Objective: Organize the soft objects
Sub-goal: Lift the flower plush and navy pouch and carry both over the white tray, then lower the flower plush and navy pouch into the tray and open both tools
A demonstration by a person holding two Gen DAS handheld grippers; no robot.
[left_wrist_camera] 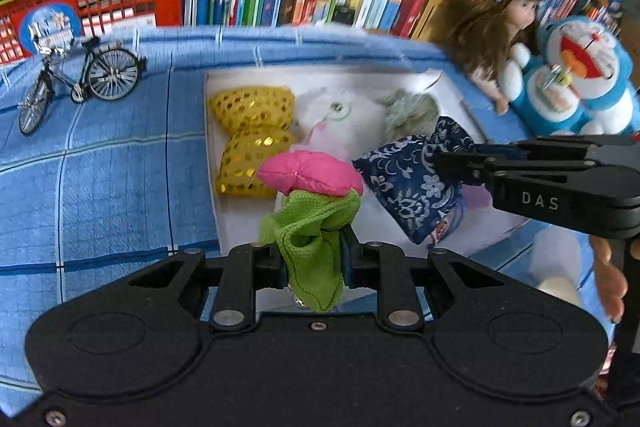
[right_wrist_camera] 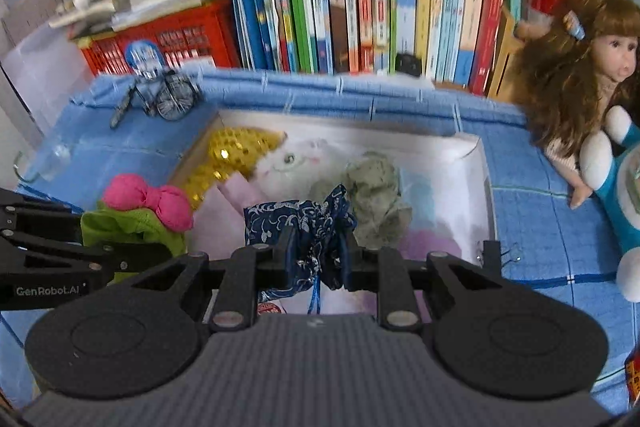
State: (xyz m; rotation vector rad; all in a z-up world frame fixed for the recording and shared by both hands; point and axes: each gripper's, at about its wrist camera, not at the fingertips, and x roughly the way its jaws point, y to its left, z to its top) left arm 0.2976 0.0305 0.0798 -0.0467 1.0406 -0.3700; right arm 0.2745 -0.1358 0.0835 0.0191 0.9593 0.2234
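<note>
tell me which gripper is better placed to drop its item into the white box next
Right, probably. The right gripper holds the blue floral pouch already above the white box, while the left gripper with its green-and-pink plush hangs at the near-left edge.

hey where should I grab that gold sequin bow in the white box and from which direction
Grip the gold sequin bow at its pinched waist, coming from above. The two puffy lobes narrow there, and the white box wall and white plush cat crowd its sides.

Two gold sequin cushions [left_wrist_camera: 252, 137], one white plush cat [left_wrist_camera: 340, 111], one navy floral pouch [left_wrist_camera: 408, 183], one doll [left_wrist_camera: 500, 27], one Doraemon plush [left_wrist_camera: 572, 75], one miniature bicycle [left_wrist_camera: 80, 79].
</note>
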